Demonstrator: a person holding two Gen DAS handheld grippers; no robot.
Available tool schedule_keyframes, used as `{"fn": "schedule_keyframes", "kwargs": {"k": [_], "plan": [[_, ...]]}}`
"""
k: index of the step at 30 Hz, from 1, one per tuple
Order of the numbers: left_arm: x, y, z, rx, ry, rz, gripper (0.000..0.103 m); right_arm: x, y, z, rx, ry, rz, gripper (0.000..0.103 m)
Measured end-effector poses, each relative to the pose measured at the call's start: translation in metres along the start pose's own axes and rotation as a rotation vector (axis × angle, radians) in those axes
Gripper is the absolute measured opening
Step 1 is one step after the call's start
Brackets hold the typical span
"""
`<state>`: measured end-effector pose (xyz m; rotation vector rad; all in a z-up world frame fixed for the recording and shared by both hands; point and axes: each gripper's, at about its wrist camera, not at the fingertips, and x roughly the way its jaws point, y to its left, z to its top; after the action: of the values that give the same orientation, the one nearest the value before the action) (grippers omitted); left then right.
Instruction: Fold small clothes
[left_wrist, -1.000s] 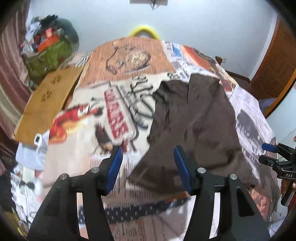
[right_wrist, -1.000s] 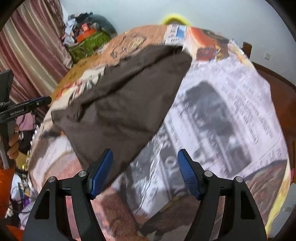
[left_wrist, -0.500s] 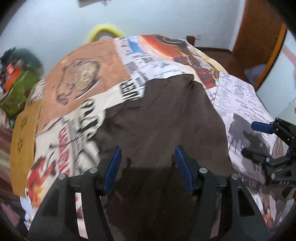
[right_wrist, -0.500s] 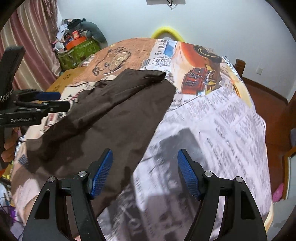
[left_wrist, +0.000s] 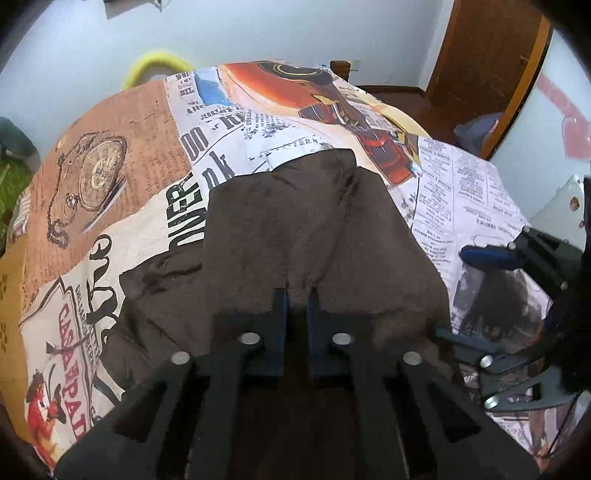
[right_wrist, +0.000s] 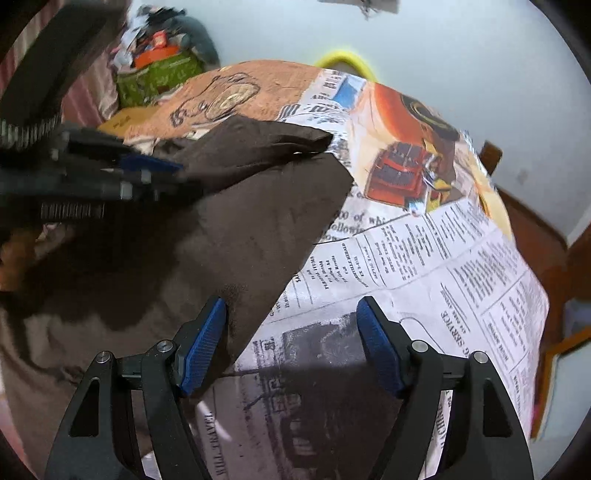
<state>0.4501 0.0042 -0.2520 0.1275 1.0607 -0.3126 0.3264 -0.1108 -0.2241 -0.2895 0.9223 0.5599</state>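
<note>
Green box at far left, beyond the surface, holds a heap of mixed items topped by an orange thing; contents otherwise unreadable. Brown garment lies spread on the newspaper-print cover, its far edge near the red car print, its right edge running diagonally toward the right tongs. Left tongs closed, pinching the garment's near part; right tongs' jaws apart and opening, left pad just at the garment's edge, bare cover between them, with free cover to the right out to its edge.
</note>
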Motion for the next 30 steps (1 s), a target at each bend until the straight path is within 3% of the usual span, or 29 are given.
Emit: {"fn": "schedule_keyframes", "kwargs": {"k": [8,14,17,20,22,24,26,30], "plan": [[-0.035,0.038,0.001,-0.114,-0.063,0.096,0.007,0.0,0.004,-0.001,-0.04,0.003,-0.017,0.072],[-0.042,0.1,-0.009,-0.265,-0.033,0.188,0.008,0.003,0.006,0.0,-0.05,0.007,-0.033,0.072],[-0.035,0.124,-0.023,-0.346,0.011,0.191,0.011,0.004,0.006,0.001,-0.049,0.008,-0.034,0.072],[-0.033,0.14,-0.038,-0.394,0.039,0.206,0.016,0.005,0.006,0.001,-0.048,0.01,-0.037,0.073],[-0.034,0.146,-0.046,-0.412,0.044,0.19,0.024,0.005,0.006,0.001,-0.043,0.011,-0.038,0.073],[-0.041,0.146,-0.058,-0.42,0.036,0.173,0.038,0.005,0.006,0.002,-0.037,0.016,-0.037,0.073],[-0.05,0.142,-0.072,-0.408,0.031,0.167,0.045,0.004,0.005,0.002,-0.029,0.025,-0.034,0.073],[-0.068,0.135,-0.101,-0.4,0.045,0.128,0.047,-0.006,0.004,0.001,0.015,0.032,-0.001,0.07]]}}
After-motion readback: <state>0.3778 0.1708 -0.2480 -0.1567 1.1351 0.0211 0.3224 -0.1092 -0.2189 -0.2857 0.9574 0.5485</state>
